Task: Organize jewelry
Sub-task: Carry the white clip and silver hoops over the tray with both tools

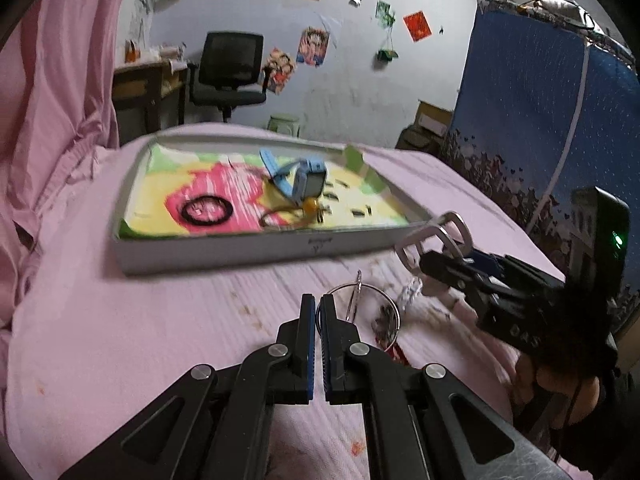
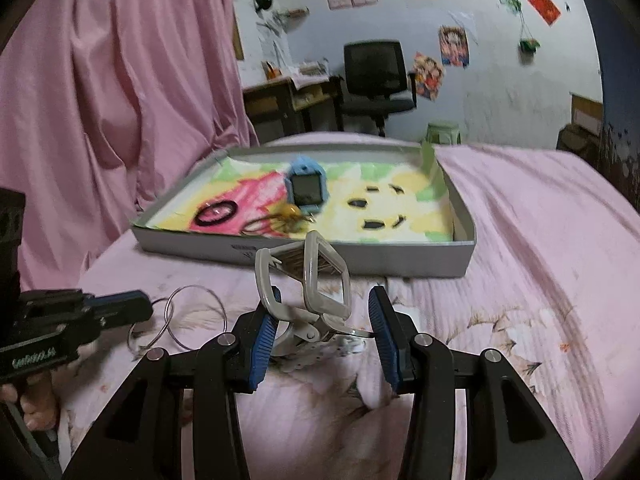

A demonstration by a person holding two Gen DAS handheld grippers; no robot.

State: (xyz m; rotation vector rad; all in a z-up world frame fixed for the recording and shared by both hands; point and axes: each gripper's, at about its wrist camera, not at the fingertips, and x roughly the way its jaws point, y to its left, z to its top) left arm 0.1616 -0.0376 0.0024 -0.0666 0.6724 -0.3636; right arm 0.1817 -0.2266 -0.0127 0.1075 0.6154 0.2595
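A shallow grey box [image 1: 256,250] [image 2: 400,258] with a colourful lining sits on the pink bed. In it lie a blue watch [image 1: 300,172] [image 2: 306,188], a black ring [image 1: 207,211] [image 2: 216,213] and an amber bracelet [image 1: 292,212] [image 2: 280,222]. My left gripper [image 1: 317,312] [image 2: 146,304] is shut on thin silver bangles [image 1: 362,308] [image 2: 192,320] in front of the box. My right gripper [image 2: 322,316] [image 1: 424,262] holds a grey-white claw hair clip [image 2: 308,280] [image 1: 436,236]; its jaws stand wide, touching the clip's left and right ends.
A pink curtain [image 2: 100,100] hangs at the left. A blue patterned panel [image 1: 540,120] stands at the right of the bed. A black office chair [image 1: 230,72] and a desk [image 1: 148,88] stand by the far wall.
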